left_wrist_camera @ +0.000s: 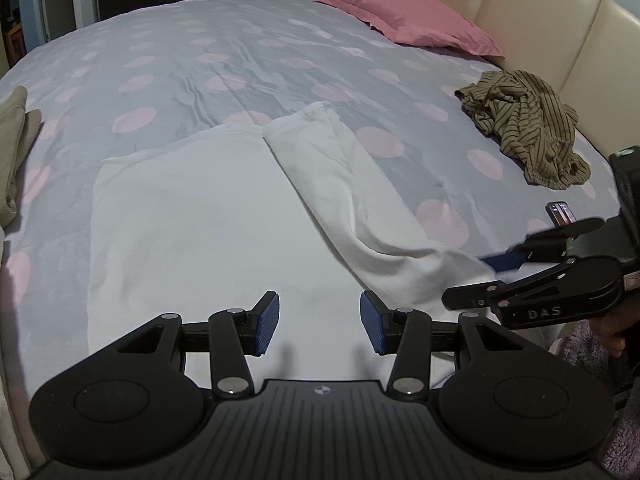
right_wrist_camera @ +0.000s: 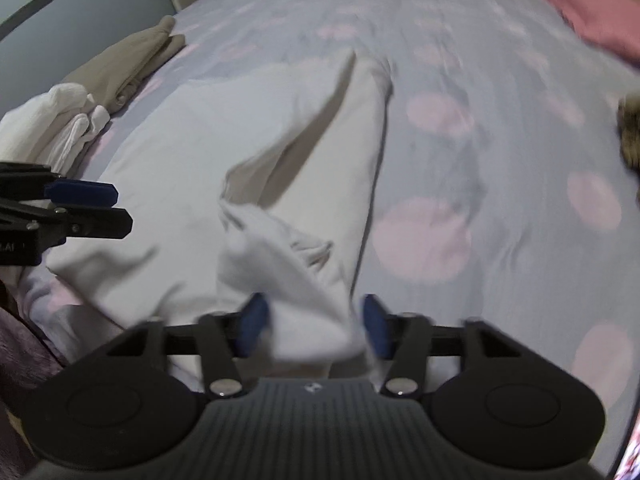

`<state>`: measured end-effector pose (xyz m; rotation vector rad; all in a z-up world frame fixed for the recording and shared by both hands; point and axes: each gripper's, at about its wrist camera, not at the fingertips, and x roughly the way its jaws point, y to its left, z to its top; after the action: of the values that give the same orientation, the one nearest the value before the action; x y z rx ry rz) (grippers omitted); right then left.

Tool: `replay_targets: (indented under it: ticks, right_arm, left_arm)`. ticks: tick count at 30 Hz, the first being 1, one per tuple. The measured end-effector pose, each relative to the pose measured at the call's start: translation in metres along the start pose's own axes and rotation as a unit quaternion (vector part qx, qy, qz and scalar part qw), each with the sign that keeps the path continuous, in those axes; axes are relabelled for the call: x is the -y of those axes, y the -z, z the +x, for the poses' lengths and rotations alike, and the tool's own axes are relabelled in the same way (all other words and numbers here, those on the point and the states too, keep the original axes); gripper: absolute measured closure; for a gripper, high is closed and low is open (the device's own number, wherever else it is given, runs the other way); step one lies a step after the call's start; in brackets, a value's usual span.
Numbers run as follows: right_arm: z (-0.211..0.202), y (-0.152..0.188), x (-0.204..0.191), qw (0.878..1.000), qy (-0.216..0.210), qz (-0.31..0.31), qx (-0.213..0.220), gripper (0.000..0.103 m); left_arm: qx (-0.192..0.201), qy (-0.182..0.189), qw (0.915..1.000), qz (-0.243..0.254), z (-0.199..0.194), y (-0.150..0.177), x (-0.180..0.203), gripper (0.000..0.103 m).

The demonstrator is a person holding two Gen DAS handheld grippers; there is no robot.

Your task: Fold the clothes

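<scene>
A white garment (left_wrist_camera: 208, 216) lies spread on the bed, with its right side folded over toward the middle (left_wrist_camera: 340, 184). My left gripper (left_wrist_camera: 319, 322) is open and empty, just above the garment's near edge. My right gripper (right_wrist_camera: 313, 328) is open, with a bunched white fold of the garment (right_wrist_camera: 288, 264) lying between its jaws. The view is blurred, so contact is unclear. In the left wrist view the right gripper (left_wrist_camera: 496, 276) comes in from the right at the garment's lower right corner. A crumpled olive striped garment (left_wrist_camera: 524, 124) lies at the far right.
The bed has a grey cover with pink dots (left_wrist_camera: 224, 56) and a pink pillow (left_wrist_camera: 404, 16) by the cream headboard (left_wrist_camera: 532, 20). Folded beige clothing (right_wrist_camera: 128, 60) and folded white clothing (right_wrist_camera: 52, 124) lie at the left edge. A small dark device (left_wrist_camera: 560, 213) lies at the right.
</scene>
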<state>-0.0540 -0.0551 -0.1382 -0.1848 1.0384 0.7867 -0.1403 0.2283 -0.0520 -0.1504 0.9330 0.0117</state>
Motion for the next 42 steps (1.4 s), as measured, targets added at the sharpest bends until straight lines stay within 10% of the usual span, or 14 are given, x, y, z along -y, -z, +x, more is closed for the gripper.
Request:
replay_targets:
  ticks: [10,20,42]
  right_arm:
    - [-0.035,0.003,-0.055,0.996,-0.064,-0.042,0.049,0.085]
    - [-0.029,0.017,-0.091,0.986,-0.132,-0.098,0.026,0.068]
    - [-0.004,0.043,-0.097,0.978,-0.059,-0.2,-0.017,0.055]
  left_arm:
    - [-0.002,0.0,0.9999,-0.015,0.0,-0.001,0.0,0.06]
    - [-0.003,-0.017,0.9988,-0.046,-0.007,0.005,-0.016,0.06]
    - [-0.102,0.088,0.9868,-0.09,0.021,0.044,-0.001,0.052]
